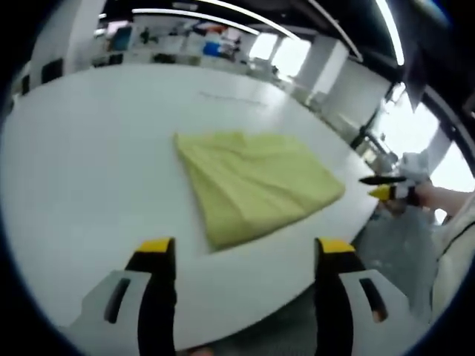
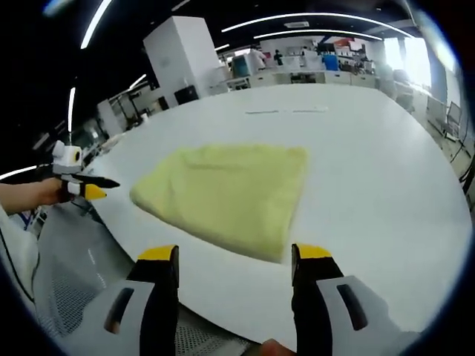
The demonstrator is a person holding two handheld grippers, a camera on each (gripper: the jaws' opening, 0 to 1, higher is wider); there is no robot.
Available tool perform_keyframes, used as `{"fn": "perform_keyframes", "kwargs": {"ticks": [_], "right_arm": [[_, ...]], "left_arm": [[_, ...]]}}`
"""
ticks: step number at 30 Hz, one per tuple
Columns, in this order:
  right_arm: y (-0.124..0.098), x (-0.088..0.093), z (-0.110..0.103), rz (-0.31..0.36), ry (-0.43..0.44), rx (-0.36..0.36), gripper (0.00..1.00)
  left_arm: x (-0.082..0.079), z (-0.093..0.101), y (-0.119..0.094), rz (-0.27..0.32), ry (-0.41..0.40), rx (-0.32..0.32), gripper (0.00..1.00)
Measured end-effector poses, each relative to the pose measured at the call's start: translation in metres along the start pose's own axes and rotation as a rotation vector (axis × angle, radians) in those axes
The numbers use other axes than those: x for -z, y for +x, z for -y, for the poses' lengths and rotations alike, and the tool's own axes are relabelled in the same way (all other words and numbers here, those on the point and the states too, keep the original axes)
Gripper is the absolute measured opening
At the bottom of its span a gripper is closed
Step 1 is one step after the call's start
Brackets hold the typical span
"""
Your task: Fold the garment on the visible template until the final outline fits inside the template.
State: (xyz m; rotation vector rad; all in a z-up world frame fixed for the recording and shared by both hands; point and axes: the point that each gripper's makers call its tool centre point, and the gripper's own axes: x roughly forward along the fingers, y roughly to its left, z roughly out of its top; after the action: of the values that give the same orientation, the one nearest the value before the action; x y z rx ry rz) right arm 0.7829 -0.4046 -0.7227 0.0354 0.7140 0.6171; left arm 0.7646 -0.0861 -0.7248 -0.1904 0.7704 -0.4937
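A pale yellow garment [image 1: 256, 182] lies folded into a rough rectangle on the white table [image 1: 89, 148]. My left gripper [image 1: 245, 248] hovers open over the near table edge, just short of the cloth, nothing between its yellow-tipped jaws. In the right gripper view the same garment [image 2: 230, 196] lies ahead of my right gripper [image 2: 234, 256], which is also open and empty near the table [image 2: 371, 170] edge. Each gripper appears in the other's view, held in a hand off the table: the right gripper [image 1: 387, 187] and the left gripper [image 2: 83, 185].
Faint thin marks [image 1: 230, 99] cross the table beyond the garment, seen too as marks [image 2: 286, 111]. Grey floor [image 2: 70, 274] lies below the table edge. Shelves, columns and windows stand far behind.
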Motion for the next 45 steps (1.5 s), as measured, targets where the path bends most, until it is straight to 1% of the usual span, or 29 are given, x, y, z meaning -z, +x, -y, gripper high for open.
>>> {"fn": "perform_keyframes", "kwargs": {"ticks": [2,7,12,16,18,20,23,26,30,32,33,37,38,39,40,42,45], "right_arm": [[0.002,0.000,0.002,0.002,0.007,0.000,0.61],[0.010,-0.001,0.006,0.001,0.031,-0.007,0.61],[0.018,0.005,0.015,-0.032,0.028,-0.005,0.60],[0.026,0.011,0.027,-0.067,0.023,0.006,0.57],[0.030,0.015,0.031,-0.080,0.074,0.002,0.55],[0.033,0.017,0.035,-0.078,0.098,0.006,0.54],[0.036,0.019,0.035,-0.083,0.111,-0.001,0.52],[0.039,0.022,0.033,-0.097,0.111,-0.014,0.48],[0.040,0.020,0.034,-0.091,0.127,-0.020,0.37],[0.040,0.020,0.035,-0.091,0.127,-0.018,0.31],[0.041,0.020,0.035,-0.094,0.121,-0.020,0.28],[0.041,0.021,0.034,-0.101,0.098,-0.018,0.20],[0.040,0.022,0.036,-0.103,0.092,-0.011,0.17],[0.040,0.022,0.036,-0.106,0.084,-0.007,0.11],[0.038,0.022,0.037,-0.105,0.079,-0.003,0.08],[0.037,0.023,0.039,-0.106,0.084,-0.001,0.04],[0.037,0.023,0.039,-0.111,0.080,-0.005,0.03]], "left_arm": [[-0.001,-0.001,0.003,-0.006,-0.001,0.004,0.71],[-0.001,-0.006,0.012,-0.018,-0.035,0.012,0.71],[0.001,-0.008,0.018,-0.035,-0.065,0.022,0.69],[0.002,-0.010,0.023,-0.045,-0.097,0.033,0.62],[0.003,-0.012,0.026,-0.051,-0.112,0.034,0.59],[0.005,-0.013,0.029,-0.057,-0.137,0.036,0.58],[0.005,-0.016,0.032,-0.055,-0.164,0.036,0.56],[0.006,-0.019,0.035,-0.056,-0.190,0.030,0.52],[0.008,-0.022,0.038,-0.066,-0.201,0.020,0.43],[0.010,-0.024,0.040,-0.085,-0.188,0.009,0.37],[0.011,-0.024,0.041,-0.094,-0.168,0.009,0.34],[0.014,-0.026,0.045,-0.117,-0.148,-0.004,0.20],[0.015,-0.028,0.046,-0.119,-0.149,-0.007,0.18],[0.016,-0.028,0.046,-0.125,-0.153,-0.011,0.13],[0.017,-0.029,0.046,-0.129,-0.150,-0.016,0.09],[0.017,-0.031,0.044,-0.130,-0.136,-0.026,0.02],[0.018,-0.032,0.039,-0.117,-0.146,-0.015,0.00]]}}
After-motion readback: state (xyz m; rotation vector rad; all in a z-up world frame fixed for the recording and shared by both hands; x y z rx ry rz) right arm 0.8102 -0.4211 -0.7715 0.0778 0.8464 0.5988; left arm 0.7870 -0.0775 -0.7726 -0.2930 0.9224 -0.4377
